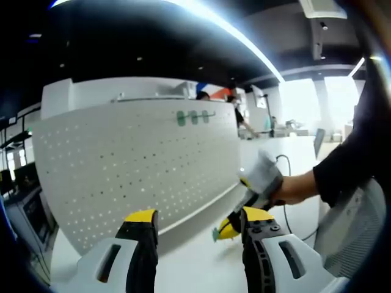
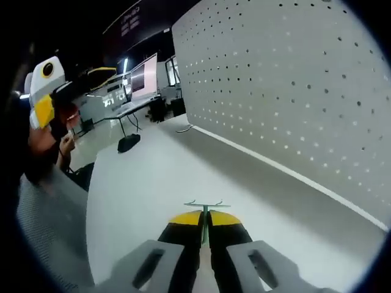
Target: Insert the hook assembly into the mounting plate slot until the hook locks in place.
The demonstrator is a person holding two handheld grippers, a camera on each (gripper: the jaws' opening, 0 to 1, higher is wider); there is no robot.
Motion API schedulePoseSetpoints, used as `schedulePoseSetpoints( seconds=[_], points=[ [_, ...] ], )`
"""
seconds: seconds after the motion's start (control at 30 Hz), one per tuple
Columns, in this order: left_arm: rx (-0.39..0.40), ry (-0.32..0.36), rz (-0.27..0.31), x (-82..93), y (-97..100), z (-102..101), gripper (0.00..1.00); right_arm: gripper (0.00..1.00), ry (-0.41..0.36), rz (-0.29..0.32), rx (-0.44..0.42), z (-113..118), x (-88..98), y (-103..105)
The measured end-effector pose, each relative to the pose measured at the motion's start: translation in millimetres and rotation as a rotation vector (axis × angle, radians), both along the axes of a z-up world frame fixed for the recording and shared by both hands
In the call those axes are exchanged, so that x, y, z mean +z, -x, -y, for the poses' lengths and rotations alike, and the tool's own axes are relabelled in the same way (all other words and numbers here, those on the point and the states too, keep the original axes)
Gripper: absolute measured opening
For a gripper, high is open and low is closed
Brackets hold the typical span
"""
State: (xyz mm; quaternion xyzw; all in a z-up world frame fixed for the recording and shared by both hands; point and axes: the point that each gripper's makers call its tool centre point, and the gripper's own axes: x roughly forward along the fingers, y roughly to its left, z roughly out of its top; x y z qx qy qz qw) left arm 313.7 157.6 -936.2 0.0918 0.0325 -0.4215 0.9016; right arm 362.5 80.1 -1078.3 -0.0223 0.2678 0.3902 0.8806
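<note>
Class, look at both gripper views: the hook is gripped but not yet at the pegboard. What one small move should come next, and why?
Probably carry the right gripper toward the pegboard. It is shut on the green hook, which hangs over the white table, apart from the board. The left gripper is open and holds nothing.

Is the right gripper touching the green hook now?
Touching. In the right gripper view, the right gripper has its jaws shut on the thin green hook, whose wire end sticks out above the yellow tips, short of the white pegboard.
</note>
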Motion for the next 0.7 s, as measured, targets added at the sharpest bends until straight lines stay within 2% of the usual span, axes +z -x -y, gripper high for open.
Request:
schedulePoseSetpoints(
  seconds=[0.1,0.33,0.4,0.7],
  points=[
    [-0.004,-0.001,0.002,0.6,0.8,1,0.55,0.01,-0.027,0.0,-0.002,-2,8.5,0],
    [-0.026,-0.016,0.01,-0.8,3.8,4,0.5,0.01,-0.124,0.009,0.01,-13,44.5,6],
    [-0.034,-0.026,0.016,-1.5,5.2,5,0.48,0.01,-0.161,0.012,0.027,-19,58.9,12],
    [-0.071,-0.069,0.073,-0.7,12.0,10,0.35,0.01,-0.246,0.024,0.104,-41,95.0,39]
  ],
)
